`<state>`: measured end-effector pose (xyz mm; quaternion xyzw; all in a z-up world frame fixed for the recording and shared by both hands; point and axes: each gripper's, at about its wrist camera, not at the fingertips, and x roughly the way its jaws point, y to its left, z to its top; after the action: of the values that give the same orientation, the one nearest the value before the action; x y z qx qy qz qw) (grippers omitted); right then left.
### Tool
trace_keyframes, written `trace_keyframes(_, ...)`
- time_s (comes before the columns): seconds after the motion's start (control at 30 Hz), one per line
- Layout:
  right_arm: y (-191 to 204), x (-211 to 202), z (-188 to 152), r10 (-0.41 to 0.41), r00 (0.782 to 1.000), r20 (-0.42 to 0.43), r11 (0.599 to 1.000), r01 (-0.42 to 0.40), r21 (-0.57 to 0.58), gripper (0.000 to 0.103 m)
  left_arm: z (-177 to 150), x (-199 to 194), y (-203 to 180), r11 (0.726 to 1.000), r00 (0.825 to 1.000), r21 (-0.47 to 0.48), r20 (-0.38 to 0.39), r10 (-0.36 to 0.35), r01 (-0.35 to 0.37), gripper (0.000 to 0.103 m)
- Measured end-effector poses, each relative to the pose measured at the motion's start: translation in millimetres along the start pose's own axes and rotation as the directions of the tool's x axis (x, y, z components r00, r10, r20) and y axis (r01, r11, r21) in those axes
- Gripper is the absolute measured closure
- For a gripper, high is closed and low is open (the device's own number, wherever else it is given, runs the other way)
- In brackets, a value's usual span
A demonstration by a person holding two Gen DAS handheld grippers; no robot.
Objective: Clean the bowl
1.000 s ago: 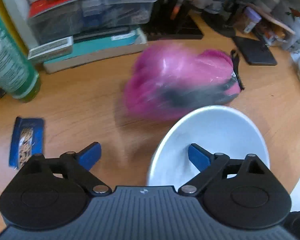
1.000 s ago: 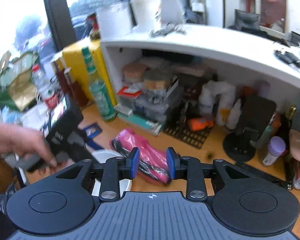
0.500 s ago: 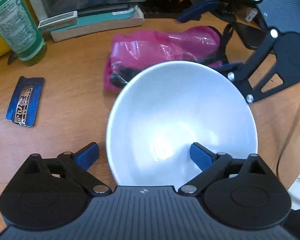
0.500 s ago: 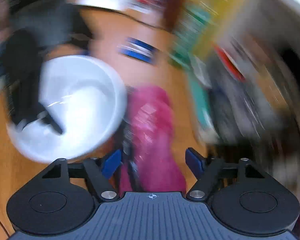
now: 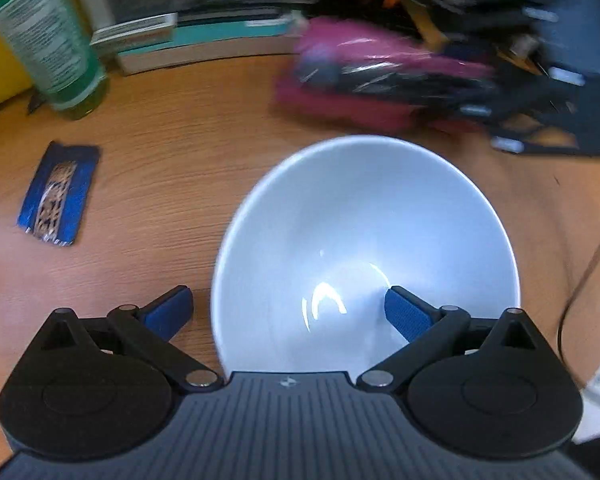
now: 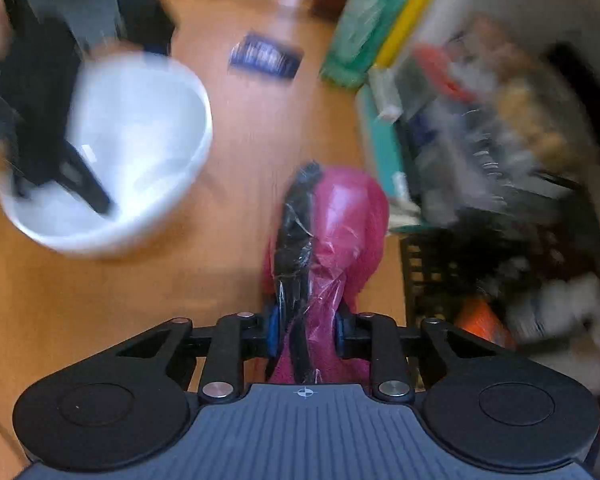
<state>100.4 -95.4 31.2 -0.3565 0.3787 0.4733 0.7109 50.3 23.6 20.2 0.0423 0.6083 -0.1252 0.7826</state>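
A white bowl (image 5: pixel 364 240) is seen standing upright on the wooden table (image 5: pixel 172 152), its glossy inside bare and marked only by glints of light. A pink plastic-wrapped bundle (image 6: pixel 328 240) with a black strip is found just beside it.

White bowl (image 5: pixel 364 216): smooth and shiny, with bright spots of light inside. Table (image 5: pixel 172 168): wood, with thin brown lines, not shiny. Pink bag (image 6: pixel 340 216): thin, crinkly plastic, shiny in places. Blue packet (image 5: pixel 58 194): shiny wrapper. Green bottle (image 5: pixel 48 36): see-through plastic with a paper-like label. Left gripper (image 5: pixel 288 312): dull black plastic, ribbed grey top, little round metal pins, rough-looking blue pads (image 5: pixel 404 314).
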Motion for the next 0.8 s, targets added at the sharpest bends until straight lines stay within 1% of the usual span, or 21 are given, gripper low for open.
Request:
trace_keyframes(0.03, 3, -21, 0, 0.03, 0.999, 0.038, 0.997, -0.033, 0.064, 0.077, 1, -1, 0, 1.0, 1.0, -0.002, 0.004, 0.001, -0.001, 0.001)
trace_keyframes(0.07, 8, -37, 2, 0.087, 0.995, 0.04, 0.989, -0.091, 0.12, 0.077, 1, -2, 0, 1.0, 1.0, -0.003, 0.008, 0.001, -0.001, 0.002)
trace_keyframes(0.13, 18, -68, 6, 0.201, 0.978, 0.047, 0.952, -0.207, 0.224, 0.076, 1, -3, -1, 1.0, 1.0, -0.002, 0.013, -0.003, 0.003, 0.012)
trace_keyframes(0.17, 22, -74, 12, 0.258, 0.966, 0.029, 0.934, -0.257, 0.25, 0.076, 1, -6, -2, 1.0, 1.0, 0.005, 0.014, -0.01, 0.01, 0.023)
trace_keyframes(0.2, 26, -70, 17, 0.289, 0.957, 0.001, 0.923, -0.278, 0.268, 0.076, 0, -9, -4, 1.0, 1.0, 0.014, 0.013, -0.015, 0.015, 0.035)
trace_keyframes(0.23, 31, -66, 23, 0.319, 0.947, -0.028, 0.911, -0.299, 0.286, 0.076, -2, -13, -7, 1.0, 1.0, 0.027, 0.011, -0.014, 0.013, 0.04)
trace_keyframes(0.27, 33, -60, 29, 0.344, 0.937, -0.057, 0.9, -0.312, 0.304, 0.076, -3, -15, -8, 0.999, 1.0, 0.038, 0.009, -0.012, 0.012, 0.048)
trace_keyframes(0.33, 28, -38, 43, 0.356, 0.926, -0.127, 0.895, -0.299, 0.331, 0.075, -13, -20, -14, 0.997, 1.0, 0.082, 0.008, 0.011, -0.012, 0.049)
trace_keyframes(0.37, 30, -25, 50, 0.371, 0.916, -0.156, 0.892, -0.305, 0.334, 0.074, -18, -20, -13, 0.997, 1.0, 0.083, 0.009, 0.005, -0.006, 0.05)
trace_keyframes(0.4, 29, -9, 56, 0.405, 0.896, -0.183, 0.881, -0.33, 0.338, 0.073, -24, -21, -13, 0.996, 1.0, 0.084, 0.009, -0.003, 0.002, 0.052)
trace_keyframes(0.47, 30, 19, 70, 0.464, 0.854, -0.235, 0.861, -0.373, 0.344, 0.073, -29, -22, -9, 0.999, 0.999, 0.039, -0.002, -0.038, 0.038, 0.056)
trace_keyframes(0.5, 34, 27, 76, 0.464, 0.849, -0.251, 0.866, -0.377, 0.328, 0.072, -27, -24, -5, 0.998, 0.999, 0.028, -0.004, -0.047, 0.047, 0.057)
trace_keyframes(0.53, 33, 42, 87, 0.459, 0.849, -0.261, 0.871, -0.374, 0.318, 0.072, -30, -24, 0, 0.997, 0.997, -0.006, -0.007, -0.074, 0.074, 0.057)
trace_keyframes(0.57, 32, 55, 96, 0.445, 0.856, -0.264, 0.88, -0.363, 0.306, 0.072, -35, -23, 5, 0.996, 0.996, -0.024, -0.008, -0.086, 0.086, 0.056)
trace_keyframes(0.63, 21, 63, 108, 0.361, 0.905, -0.225, 0.912, -0.292, 0.289, 0.072, -43, -22, 12, 0.992, 0.994, -0.06, 0.0, -0.108, 0.108, 0.056)
trace_keyframes(0.67, 14, 58, 112, 0.331, 0.928, -0.17, 0.913, -0.269, 0.308, 0.072, -45, -22, 15, 0.991, 0.994, -0.074, 0.003, -0.111, 0.111, 0.055)
trace_keyframes(0.7, 4, 50, 116, 0.296, 0.95, -0.098, 0.908, -0.248, 0.339, 0.072, -47, -23, 18, 0.99, 0.994, -0.086, 0.006, -0.114, 0.114, 0.053)
trace_keyframes(0.73, -8, 28, 118, 0.248, 0.969, 0.02, 0.888, -0.236, 0.395, 0.072, -48, -23, 18, 0.988, 0.993, -0.101, 0.011, -0.114, 0.114, 0.054)
trace_keyframes(0.77, -14, 6, 116, 0.206, 0.973, 0.101, 0.873, -0.229, 0.431, 0.072, -47, -22, 18, 0.988, 0.993, -0.1, 0.014, -0.115, 0.116, 0.053)
trace_keyframes(0.8, -18, -15, 110, 0.169, 0.972, 0.163, 0.856, -0.226, 0.464, 0.072, -46, -22, 18, 0.988, 0.993, -0.098, 0.018, -0.116, 0.118, 0.042)
